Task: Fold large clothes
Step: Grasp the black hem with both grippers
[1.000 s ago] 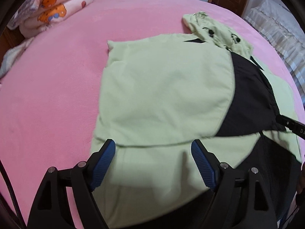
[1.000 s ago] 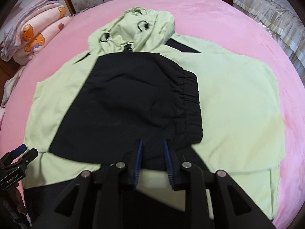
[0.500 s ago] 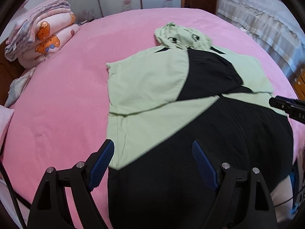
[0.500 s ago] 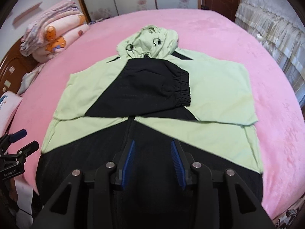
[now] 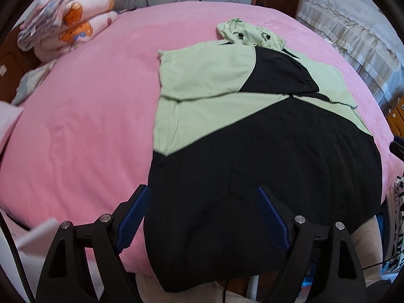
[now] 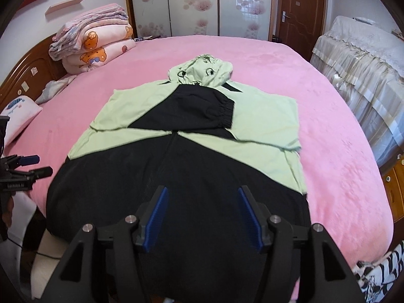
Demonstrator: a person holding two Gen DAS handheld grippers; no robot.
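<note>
A light green and black hooded jacket (image 5: 252, 136) (image 6: 181, 161) lies flat on the pink bed (image 5: 83, 131) (image 6: 335, 156), hood (image 6: 202, 72) at the far end. Both sleeves are folded in across the chest, the black cuff (image 6: 224, 116) on top. Its black hem hangs over the near bed edge. My left gripper (image 5: 202, 199) hovers open above the hem's left part, nothing between its fingers. My right gripper (image 6: 202, 199) hangs over the hem's middle with its jaws opening and empty. The left gripper (image 6: 27, 166) also shows at the left edge of the right wrist view.
Folded pink blankets (image 5: 68, 30) (image 6: 93, 45) are stacked at the bed's far left by a wooden headboard (image 6: 27, 75). A pillow (image 6: 17, 116) lies at the left. A second covered bed (image 6: 363, 80) stands on the right, a door (image 6: 300, 12) behind.
Both grippers have pulled back toward the near bed edge and risen, so more of the jacket shows. The right gripper, nearly shut over the black sleeve a second ago, has spread its jaws.
</note>
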